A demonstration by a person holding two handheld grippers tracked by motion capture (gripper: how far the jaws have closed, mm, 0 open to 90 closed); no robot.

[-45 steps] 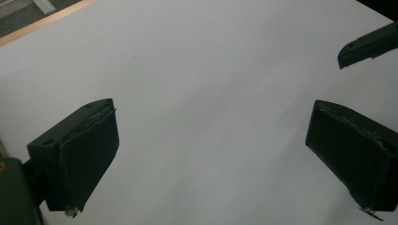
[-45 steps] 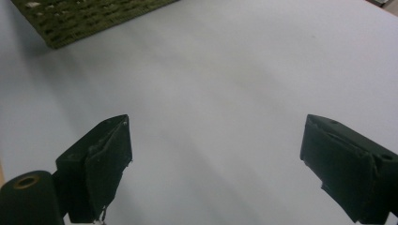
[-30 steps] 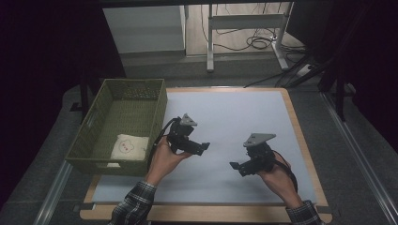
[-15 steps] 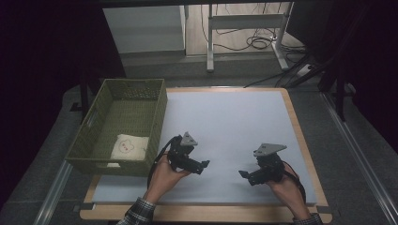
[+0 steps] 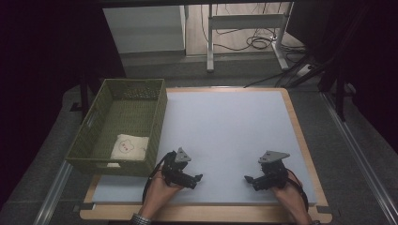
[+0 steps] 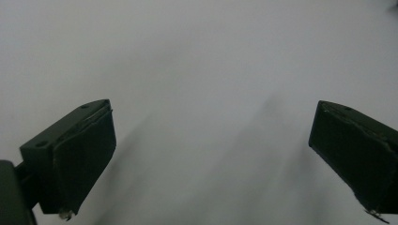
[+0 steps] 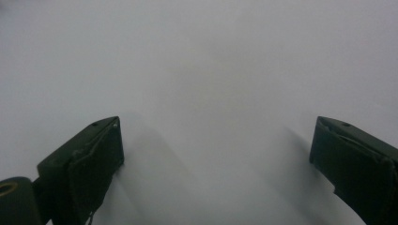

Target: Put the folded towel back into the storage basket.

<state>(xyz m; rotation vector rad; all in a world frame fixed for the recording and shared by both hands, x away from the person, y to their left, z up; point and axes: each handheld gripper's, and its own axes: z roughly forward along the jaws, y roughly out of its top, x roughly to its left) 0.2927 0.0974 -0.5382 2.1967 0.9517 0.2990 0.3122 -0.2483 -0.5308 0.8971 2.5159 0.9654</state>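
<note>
On the pale worktop (image 5: 225, 122) both claws rest empty with jaws spread, left claw (image 5: 196, 179) just right of the green wicker basket (image 5: 89, 136) holding the folded bear-print cloth (image 5: 129, 146), right claw (image 5: 250, 179) well apart, so stowing looks done.

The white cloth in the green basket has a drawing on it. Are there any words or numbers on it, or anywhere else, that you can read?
No text can be read anywhere.
White cloth in the green basket: a small drawn face like a bear's, no letters or numbers visible.
Left gripper and right gripper: no label visible.
Pale table mat: plain, no marks.
</note>
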